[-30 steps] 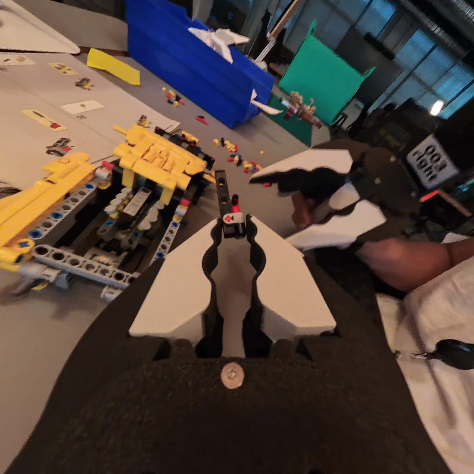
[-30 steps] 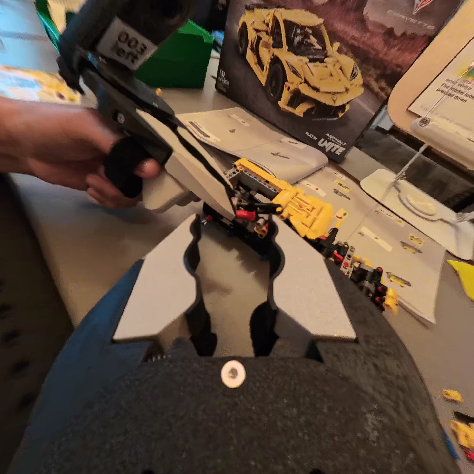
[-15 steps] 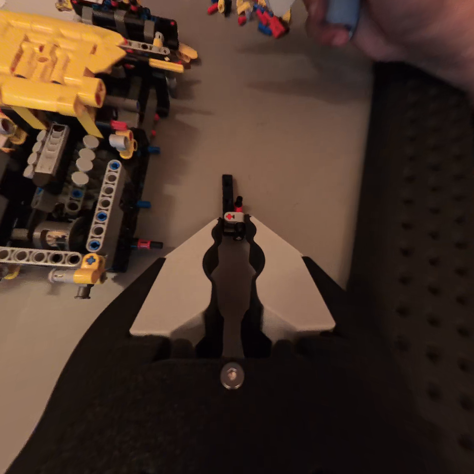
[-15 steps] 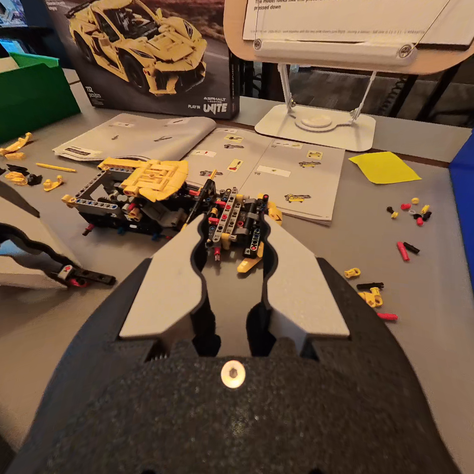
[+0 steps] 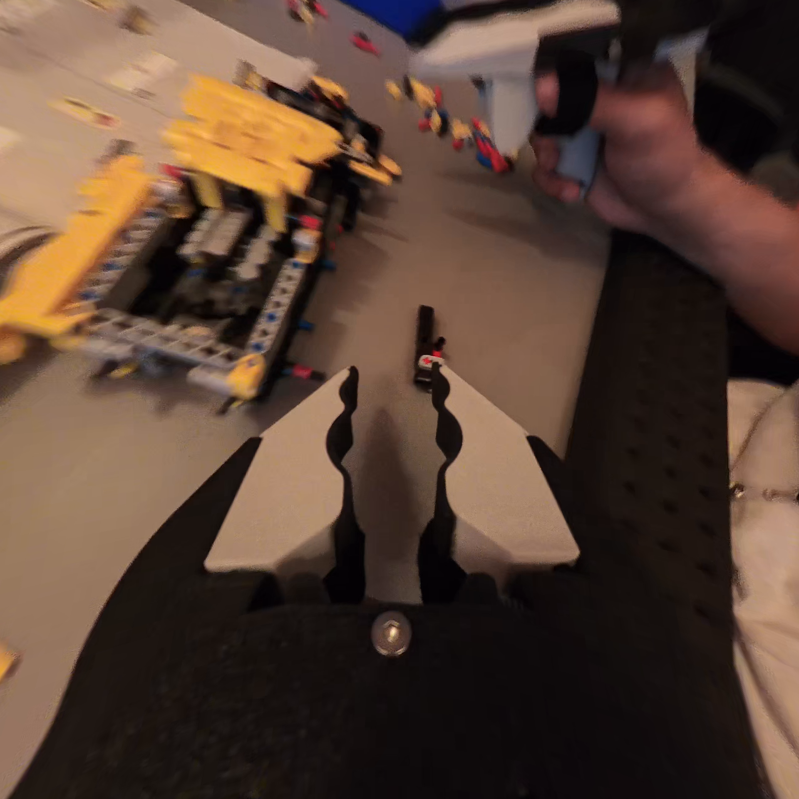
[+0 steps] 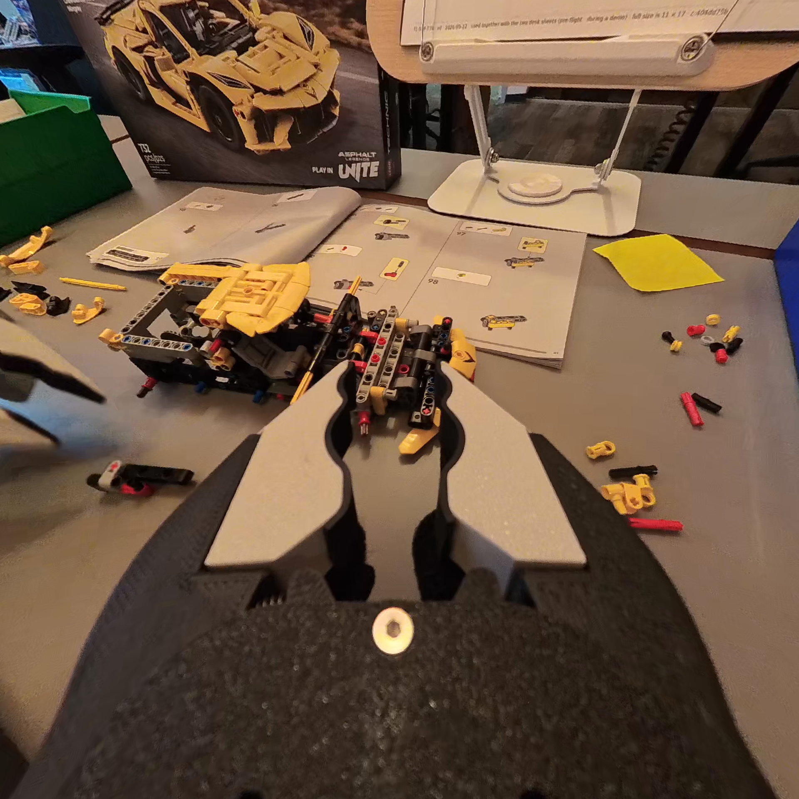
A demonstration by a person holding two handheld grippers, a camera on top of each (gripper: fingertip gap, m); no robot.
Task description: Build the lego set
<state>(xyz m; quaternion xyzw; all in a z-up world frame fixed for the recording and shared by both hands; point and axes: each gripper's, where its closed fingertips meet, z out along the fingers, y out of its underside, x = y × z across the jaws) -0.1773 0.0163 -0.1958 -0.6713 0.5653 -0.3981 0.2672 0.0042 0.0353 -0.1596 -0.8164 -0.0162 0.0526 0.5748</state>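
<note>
The part-built yellow and black car chassis (image 6: 259,328) lies on the grey table, blurred at the left of the left wrist view (image 5: 216,207). My left gripper (image 5: 394,372) is open and empty. A small black beam with a white and red piece (image 5: 426,346) lies on the table just past its right fingertip, and shows at the left of the right wrist view (image 6: 142,475). My right gripper (image 6: 395,372) is open and empty, with its tips over the chassis's near end. The left gripper's fingers (image 6: 39,367) show at the left edge.
The open instruction booklet (image 6: 454,268), the set's box (image 6: 259,108) and a white document stand (image 6: 536,194) lie behind the chassis. A green bin (image 6: 52,164) is at the left, a yellow paper (image 6: 653,263) at the right. Loose small parts (image 6: 627,493) lie scattered on the right. Some 20 cm of space lies between my two pairs of fingers.
My left gripper has opened and let go of the small black beam, which now lies on the table. My right gripper has stayed open over the chassis and come slightly closer.
</note>
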